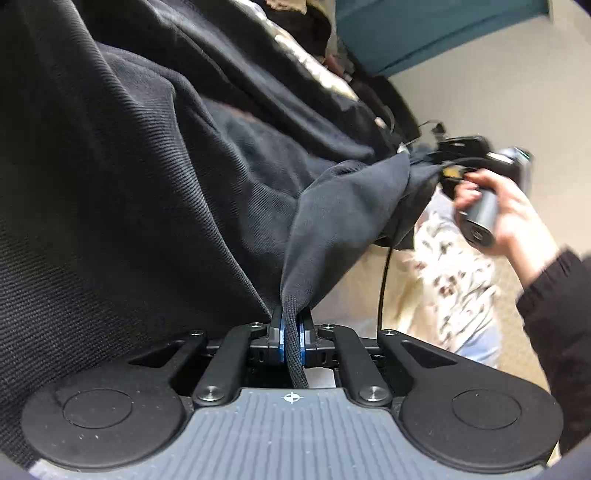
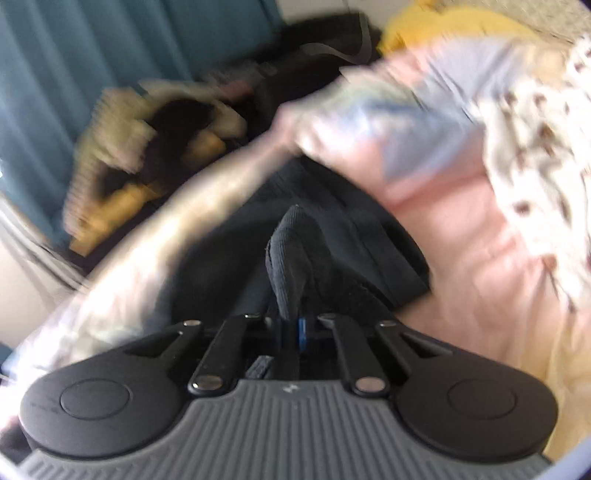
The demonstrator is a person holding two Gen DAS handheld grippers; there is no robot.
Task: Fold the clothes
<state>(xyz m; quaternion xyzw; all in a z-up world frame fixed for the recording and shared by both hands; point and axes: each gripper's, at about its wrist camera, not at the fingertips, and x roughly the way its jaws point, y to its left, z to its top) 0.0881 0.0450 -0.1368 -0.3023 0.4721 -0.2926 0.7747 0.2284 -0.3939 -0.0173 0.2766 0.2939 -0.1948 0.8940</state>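
The left tongs (image 1: pixel 291 332) are pressed together on a ribbed hem of the black garment (image 1: pixel 147 177), which fills the left of the left wrist view and hangs in heavy folds against the camera. Pinching the hem there probably pins one corner so the cloth can be drawn out flat. From that pinch a smoother dark flap runs up and to the right, pulled taut toward the right tongs (image 1: pixel 424 162), held in a person's hand (image 1: pixel 506 214) in a dark sleeve (image 1: pixel 554 306). In the right wrist view the right tongs (image 2: pixel 293 328) are likewise clamped on a bunched ribbed edge of the same black cloth, so both corners look secured for spreading. The garment is dark, thick and finely ribbed, still crumpled and unfolded. Past it lie a pale patterned cloth (image 1: pixel 454 273), pink fabric (image 2: pixel 461 236) and a yellow piece (image 2: pixel 454 26), all blurred.
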